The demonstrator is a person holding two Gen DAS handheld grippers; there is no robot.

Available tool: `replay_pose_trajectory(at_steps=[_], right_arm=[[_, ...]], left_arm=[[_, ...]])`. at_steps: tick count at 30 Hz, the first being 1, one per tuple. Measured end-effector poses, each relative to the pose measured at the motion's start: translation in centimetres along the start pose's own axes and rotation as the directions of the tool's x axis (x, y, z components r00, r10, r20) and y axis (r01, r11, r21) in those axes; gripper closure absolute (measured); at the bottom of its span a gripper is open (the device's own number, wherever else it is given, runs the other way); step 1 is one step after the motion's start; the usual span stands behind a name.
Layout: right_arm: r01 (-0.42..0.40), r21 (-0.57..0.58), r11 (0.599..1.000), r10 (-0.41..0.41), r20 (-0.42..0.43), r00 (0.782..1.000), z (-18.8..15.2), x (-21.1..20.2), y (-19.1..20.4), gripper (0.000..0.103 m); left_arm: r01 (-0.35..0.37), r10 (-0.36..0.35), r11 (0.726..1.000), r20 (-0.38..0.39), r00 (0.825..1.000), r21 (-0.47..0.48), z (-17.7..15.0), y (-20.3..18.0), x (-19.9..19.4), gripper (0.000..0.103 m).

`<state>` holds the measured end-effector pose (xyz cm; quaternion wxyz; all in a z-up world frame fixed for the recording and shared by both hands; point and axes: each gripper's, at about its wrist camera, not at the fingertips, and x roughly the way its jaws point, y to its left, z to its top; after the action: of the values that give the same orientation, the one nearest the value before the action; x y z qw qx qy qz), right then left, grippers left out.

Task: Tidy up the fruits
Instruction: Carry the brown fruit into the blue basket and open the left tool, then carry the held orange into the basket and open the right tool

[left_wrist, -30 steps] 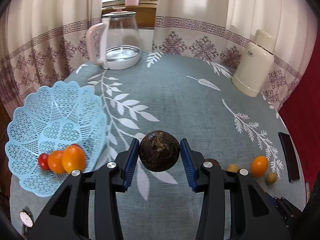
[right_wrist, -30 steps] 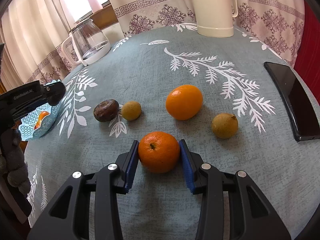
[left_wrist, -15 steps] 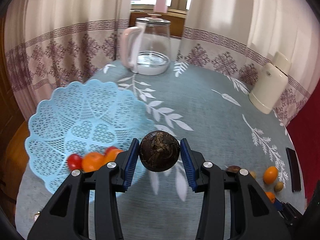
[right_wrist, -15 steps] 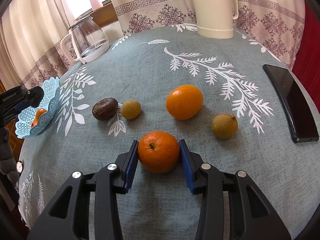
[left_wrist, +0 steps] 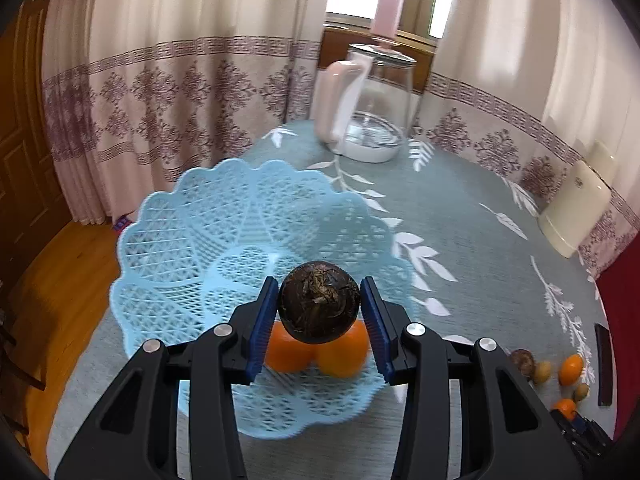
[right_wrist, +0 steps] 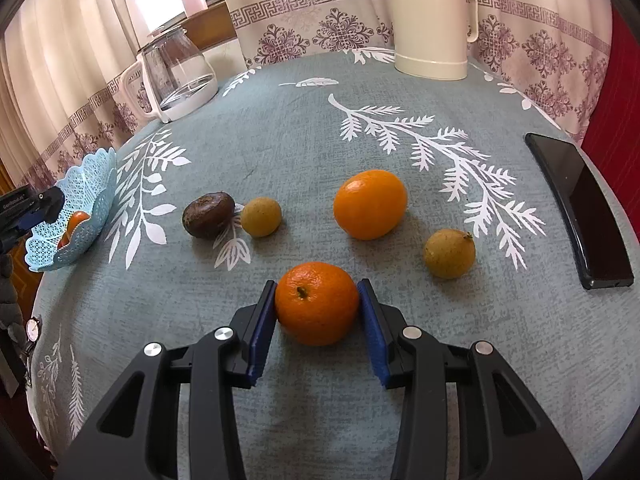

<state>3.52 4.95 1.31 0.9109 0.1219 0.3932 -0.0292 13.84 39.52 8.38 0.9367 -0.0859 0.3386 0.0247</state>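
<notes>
My left gripper point(left_wrist: 319, 320) is shut on a dark brown round fruit point(left_wrist: 319, 301), held above the light blue lattice basket point(left_wrist: 192, 240). Two orange fruits point(left_wrist: 340, 356) lie in the basket just below it. My right gripper point(right_wrist: 317, 320) is shut on a mandarin point(right_wrist: 317, 302) that rests on the tablecloth. Ahead of it lie a larger orange point(right_wrist: 370, 204), a dark brown fruit point(right_wrist: 208, 214) and two small tan fruits point(right_wrist: 261, 217) point(right_wrist: 449, 253). The basket point(right_wrist: 94, 200) and the left gripper point(right_wrist: 30, 208) show at the far left of the right wrist view.
A glass kettle point(left_wrist: 368, 108) point(right_wrist: 176, 74) stands at the back of the round table, a cream thermos jug point(right_wrist: 430, 20) point(left_wrist: 576, 208) at its far right. A black phone point(right_wrist: 580, 204) lies near the right edge. Curtains surround the table; the basket sits close to the left edge.
My left gripper has carried the dark fruit leftward from over the tablecloth to above the basket. The right gripper and its mandarin have stayed in place.
</notes>
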Motion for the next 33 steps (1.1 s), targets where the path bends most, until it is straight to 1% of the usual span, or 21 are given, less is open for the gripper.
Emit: replay_pose_trajectory(at_steps=[1,2,3,7,14,16,17,20,25,33], right_arm=[[0.002,-0.002,1.000,-0.002,0.000,1.000,0.0,0.0,0.0,0.062],[0.003,-0.003,1.000,-0.003,-0.001,1.000,0.0,0.0,0.1,0.062],[0.006,-0.005,1.000,-0.006,-0.001,1.000,0.0,0.0,0.1,0.062],[0.010,-0.010,1.000,-0.010,-0.001,1.000,0.0,0.1,0.1,0.062],[0.017,-0.015,1.000,-0.017,0.007,1.000,0.1,-0.3,0.3,0.063],[0.022,-0.026,0.999,-0.021,0.013,1.000,0.2,-0.5,0.6,0.063],[0.020,-0.027,0.999,-0.020,0.015,1.000,0.3,-0.7,0.7,0.063],[0.014,-0.041,0.999,-0.013,0.030,0.999,0.7,-1.1,1.3,0.063],[0.021,-0.058,0.998,-0.019,0.041,0.999,1.0,-1.3,2.0,0.064],[0.078,-0.048,0.996,-0.078,-0.001,0.997,0.6,-0.4,1.6,0.061]], left_arm=[[-0.009,0.009,1.000,0.001,1.000,-0.009,0.1,0.4,0.0,0.053],[-0.013,0.013,1.000,0.003,1.000,-0.017,0.2,0.7,0.0,0.045],[-0.020,0.020,0.999,0.015,1.000,-0.029,0.3,1.1,-0.1,0.043],[-0.029,0.030,0.998,0.034,0.999,-0.055,0.7,2.4,-0.4,0.043],[-0.031,0.035,0.995,0.036,0.999,-0.098,0.6,4.4,-0.7,0.042],[-0.032,0.036,0.994,0.040,0.999,-0.105,0.5,4.8,-0.9,0.038],[-0.040,0.045,0.994,0.048,0.998,-0.104,0.5,5.1,-1.1,0.034],[-0.055,0.062,0.994,0.066,0.996,-0.099,0.4,5.3,-1.5,0.032],[-0.040,0.047,0.994,0.070,0.996,-0.104,0.0,5.7,-1.8,0.032],[-0.016,0.024,0.993,0.066,0.998,-0.119,-0.4,6.3,-1.7,0.032]])
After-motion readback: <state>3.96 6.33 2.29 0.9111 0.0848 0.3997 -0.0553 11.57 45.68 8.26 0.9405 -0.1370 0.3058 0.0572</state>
